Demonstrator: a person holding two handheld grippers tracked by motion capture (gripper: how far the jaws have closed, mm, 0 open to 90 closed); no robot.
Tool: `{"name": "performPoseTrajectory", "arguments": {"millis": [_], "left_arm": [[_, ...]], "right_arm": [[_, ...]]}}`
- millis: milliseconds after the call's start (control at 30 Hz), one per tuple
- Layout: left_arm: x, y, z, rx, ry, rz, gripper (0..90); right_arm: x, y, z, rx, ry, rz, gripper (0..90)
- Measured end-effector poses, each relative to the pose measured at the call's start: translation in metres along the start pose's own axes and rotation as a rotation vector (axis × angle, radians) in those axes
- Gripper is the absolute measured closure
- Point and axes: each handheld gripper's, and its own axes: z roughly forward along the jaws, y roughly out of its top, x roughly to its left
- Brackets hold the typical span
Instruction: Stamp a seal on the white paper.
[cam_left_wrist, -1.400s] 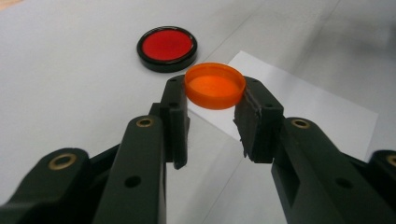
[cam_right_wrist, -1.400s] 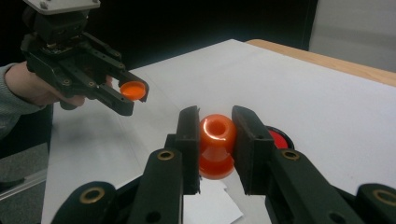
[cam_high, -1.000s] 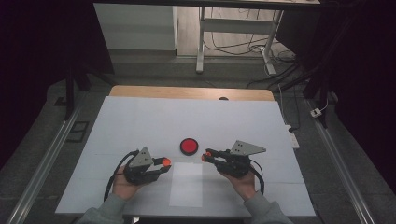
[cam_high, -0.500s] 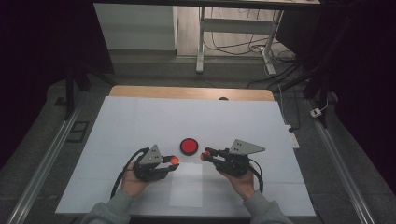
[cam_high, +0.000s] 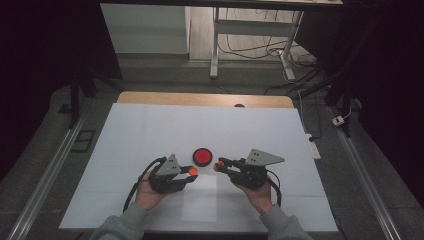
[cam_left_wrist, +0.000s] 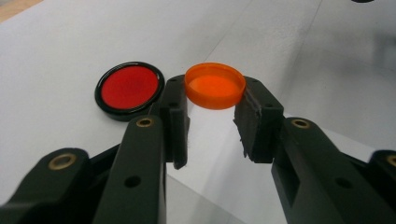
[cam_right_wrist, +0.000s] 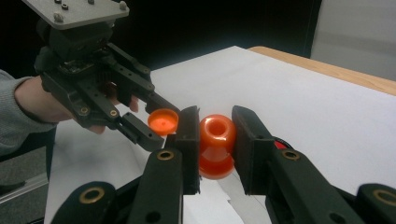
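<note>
Left gripper (cam_left_wrist: 212, 121) is clamped on a shallow orange plastic cap (cam_left_wrist: 215, 85) at upper centre of its view. Right gripper (cam_right_wrist: 215, 135) is clamped on a small orange plastic bottle (cam_right_wrist: 216, 145), mouth open. Judged progress: cap off or not yet fitted, 2 parts near but apart; a red disc with black rim (cam_high: 202, 156) lies unused at table centre.

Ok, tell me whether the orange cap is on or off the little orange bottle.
Off. The left gripper holds the orange cap by itself, while the orange bottle sits in the right gripper with its mouth open.
</note>
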Motion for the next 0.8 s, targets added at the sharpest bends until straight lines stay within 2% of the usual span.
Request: {"name": "performPoseTrajectory", "arguments": {"millis": [800], "left_arm": [[-0.009,0.016,0.021,0.003,-0.041,0.027,65.4]], "right_arm": [[0.005,0.004,0.003,-0.008,0.019,-0.016,72.3]]}}
